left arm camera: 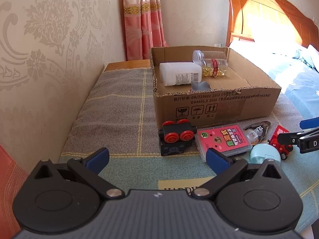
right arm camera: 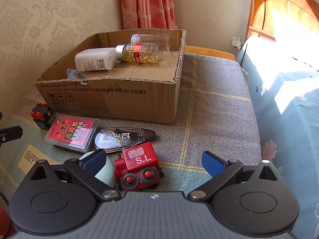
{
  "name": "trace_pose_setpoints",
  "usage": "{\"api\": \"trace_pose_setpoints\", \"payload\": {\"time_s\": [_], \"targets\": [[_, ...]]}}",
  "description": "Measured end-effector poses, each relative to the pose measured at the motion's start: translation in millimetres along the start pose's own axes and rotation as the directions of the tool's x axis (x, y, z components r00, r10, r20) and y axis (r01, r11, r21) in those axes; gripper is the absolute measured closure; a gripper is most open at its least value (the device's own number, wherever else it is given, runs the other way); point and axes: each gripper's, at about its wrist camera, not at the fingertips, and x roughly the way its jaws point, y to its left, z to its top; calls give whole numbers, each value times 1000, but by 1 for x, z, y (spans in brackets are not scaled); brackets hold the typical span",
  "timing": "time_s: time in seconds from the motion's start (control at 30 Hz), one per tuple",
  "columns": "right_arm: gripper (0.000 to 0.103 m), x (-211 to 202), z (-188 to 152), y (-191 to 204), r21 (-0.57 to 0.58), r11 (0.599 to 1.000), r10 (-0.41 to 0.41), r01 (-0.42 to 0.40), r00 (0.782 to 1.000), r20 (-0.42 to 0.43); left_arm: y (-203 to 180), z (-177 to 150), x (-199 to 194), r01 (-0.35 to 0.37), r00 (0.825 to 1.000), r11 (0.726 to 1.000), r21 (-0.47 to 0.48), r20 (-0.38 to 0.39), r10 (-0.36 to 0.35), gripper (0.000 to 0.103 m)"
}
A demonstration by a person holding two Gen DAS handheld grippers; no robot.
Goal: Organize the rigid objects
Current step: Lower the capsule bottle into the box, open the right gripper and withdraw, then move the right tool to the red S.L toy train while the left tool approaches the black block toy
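The box (right arm camera: pixel 111 101) sits on the cloth-covered bench (right arm camera: pixel 215 119), toward its far edge by the wall. Inside lie a white bottle (right arm camera: pixel 95 59), a capsule bottle (right arm camera: pixel 139 53) with a red band, and a clear jar (right arm camera: pixel 151 38) behind it, all on their sides; a grey thing (right arm camera: pixel 74 73) shows at the box's near wall, too hidden to tell what it is.

In front of the box, loose on the cloth, the other things lie in a row: a black toy car (left arm camera: pixel 176 137) on its side with red wheels, just beside the box's near left corner; a pink card case (left arm camera: pixel 223 139) flat next to it; a correction tape (right arm camera: pixel 123 138) touching or nearly touching the case; a red toy car (right arm camera: pixel 138 166) marked "S.L" nearest the right gripper; and a pale green round thing (left arm camera: pixel 265 155) just left of the red car.

The right gripper (right arm camera: pixel 155 162) has its fingers spread wide and holds nothing; the red car lies between them, nearer the left one, and touch cannot be told. The left gripper (left arm camera: pixel 157 159) is also wide open and empty, over bare cloth near the front edge, with the black car just ahead.

A bed (right arm camera: pixel 289 99) stands right of the bench, a curtain (right arm camera: pixel 147 4) hangs behind it.
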Motion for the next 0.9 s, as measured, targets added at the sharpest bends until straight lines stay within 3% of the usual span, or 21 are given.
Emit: {"api": "trace_pose_setpoints", "payload": {"time_s": [0.17,0.5,0.9], "targets": [[0,5,-9,-1,1,1000,2,-2,1000,-13,1,-5,4,-4,1000,1000,-5,-28,4,1],[0,23,-13,-13,-21,991,-135,135,990,-38,-2,4,14,4,999,1000,-5,-41,-4,0],[0,26,-19,-19,-7,995,-95,95,995,-16,12,35,43,-61,998,998,-34,-22,60,1]]}}
